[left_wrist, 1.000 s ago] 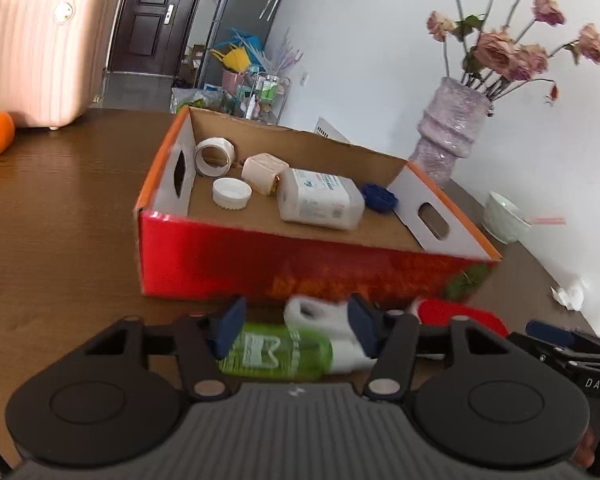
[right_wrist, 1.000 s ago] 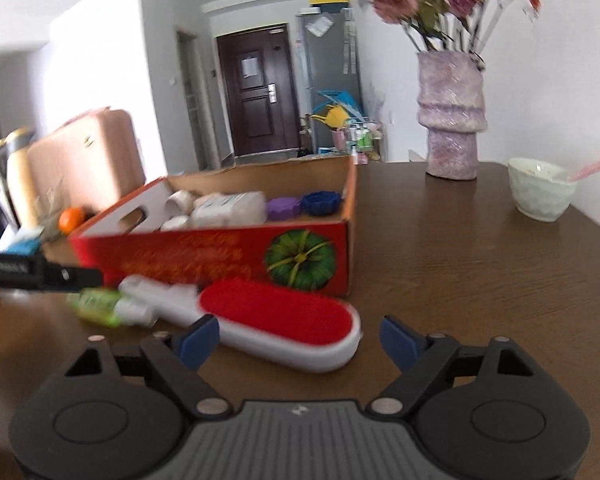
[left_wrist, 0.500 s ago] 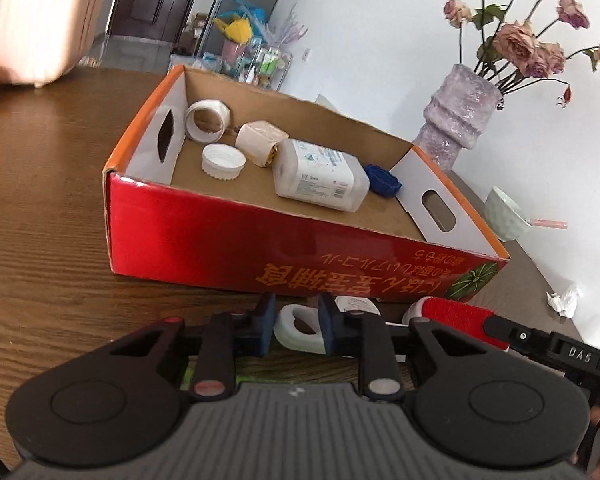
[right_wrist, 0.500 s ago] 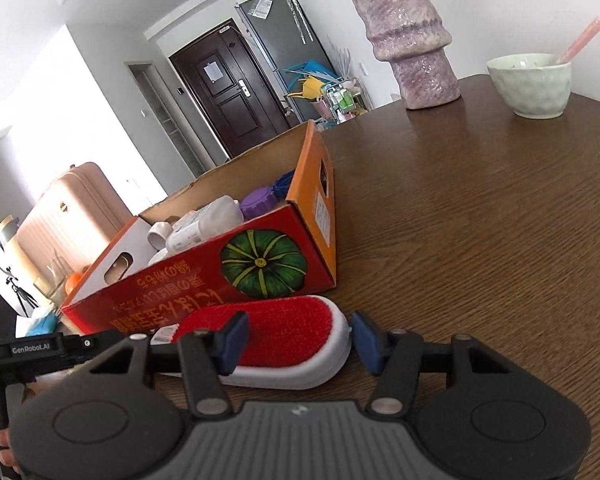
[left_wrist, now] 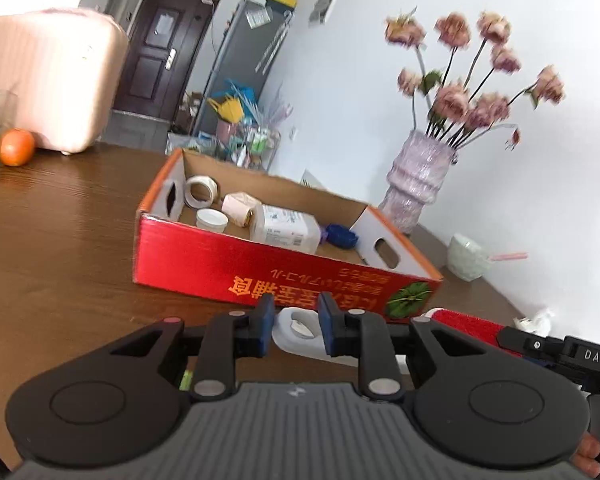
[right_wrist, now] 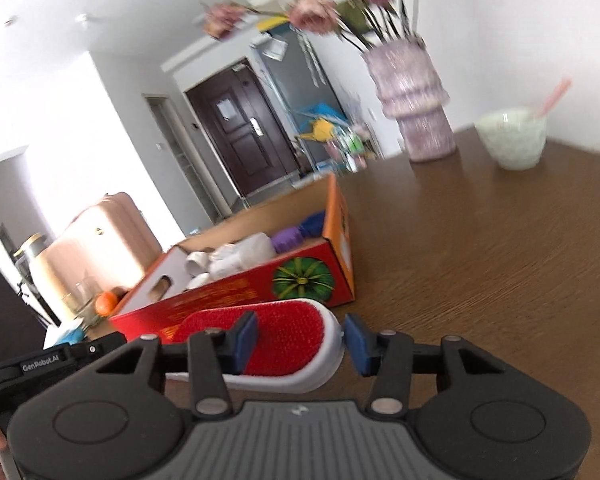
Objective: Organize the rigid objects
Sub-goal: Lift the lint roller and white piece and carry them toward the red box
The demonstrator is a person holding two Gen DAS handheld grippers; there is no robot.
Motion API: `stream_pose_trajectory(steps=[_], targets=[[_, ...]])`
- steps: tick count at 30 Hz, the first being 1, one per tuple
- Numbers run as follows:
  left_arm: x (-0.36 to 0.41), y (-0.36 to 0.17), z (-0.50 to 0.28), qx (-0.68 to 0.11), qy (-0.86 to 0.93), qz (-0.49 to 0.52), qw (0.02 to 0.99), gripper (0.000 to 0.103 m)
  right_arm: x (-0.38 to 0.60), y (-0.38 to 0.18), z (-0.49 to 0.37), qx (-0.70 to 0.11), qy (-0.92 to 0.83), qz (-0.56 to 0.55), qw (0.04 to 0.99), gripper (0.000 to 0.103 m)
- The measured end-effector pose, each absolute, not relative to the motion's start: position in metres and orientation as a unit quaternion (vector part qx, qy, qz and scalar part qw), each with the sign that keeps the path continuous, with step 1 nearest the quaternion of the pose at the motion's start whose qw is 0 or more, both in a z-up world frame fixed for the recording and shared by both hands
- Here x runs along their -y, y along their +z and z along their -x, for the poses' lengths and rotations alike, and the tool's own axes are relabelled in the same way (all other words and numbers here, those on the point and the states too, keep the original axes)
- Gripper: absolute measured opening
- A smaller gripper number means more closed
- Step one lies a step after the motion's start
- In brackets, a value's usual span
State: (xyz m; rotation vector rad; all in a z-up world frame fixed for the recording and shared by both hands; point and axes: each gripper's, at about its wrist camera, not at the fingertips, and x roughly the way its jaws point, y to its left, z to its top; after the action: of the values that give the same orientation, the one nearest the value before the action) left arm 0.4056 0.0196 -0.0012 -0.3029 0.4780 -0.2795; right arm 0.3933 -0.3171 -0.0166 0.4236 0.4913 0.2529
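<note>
Lint brush (right_wrist: 276, 346) — long white plastic body, flat red velvet-like pad on the head, looped white handle (left_wrist: 298, 330) at the other end. It lies just in front of the red cardboard box (left_wrist: 260, 276) on the wooden counter (right_wrist: 480, 260); whether it rests on the wood or is lifted, I cannot tell.

Left claw (left_wrist: 296, 326): closed down on the looped handle, pads pressing either side. Right claw (right_wrist: 300, 340): jaws closing around the red-padded head; the left pad overlaps the red face, the right pad stands just off the white rim, so contact is not confirmed.

Handling estimate: rigid, light, hollow plastic shell; smooth and likely slippery at the rim, the fabric face grippier. Best hold — across the narrow sides of the body or through the handle loop, not on the rounded tip.

Box already holds a tape roll (left_wrist: 200, 190), white cap (left_wrist: 212, 220) and white bottle (left_wrist: 286, 234), all hard goods.
</note>
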Motion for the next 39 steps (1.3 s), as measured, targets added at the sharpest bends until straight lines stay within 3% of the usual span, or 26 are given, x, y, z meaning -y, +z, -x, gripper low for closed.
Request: stream_pose_trajectory(steps=[10, 18, 39], targets=[[-0.028, 0.017, -0.288, -0.185, -0.112, 0.142, 0.966, 0.023, 0.313, 0.008, -0.307, -0.215, 0.170, -0.201, 0.941, 0.047], [-0.042, -0.002, -0.231, -0.214, -0.096, 0.159, 0.959, 0.023, 0.300, -0.001, -0.256, -0.228, 0.179, -0.183, 0.939, 0.047], [-0.049, -0.001, -0.198, -0.196, -0.098, 0.164, 0.962, 0.023, 0.284, -0.009, -0.203, -0.221, 0.174, -0.167, 0.945, 0.044]])
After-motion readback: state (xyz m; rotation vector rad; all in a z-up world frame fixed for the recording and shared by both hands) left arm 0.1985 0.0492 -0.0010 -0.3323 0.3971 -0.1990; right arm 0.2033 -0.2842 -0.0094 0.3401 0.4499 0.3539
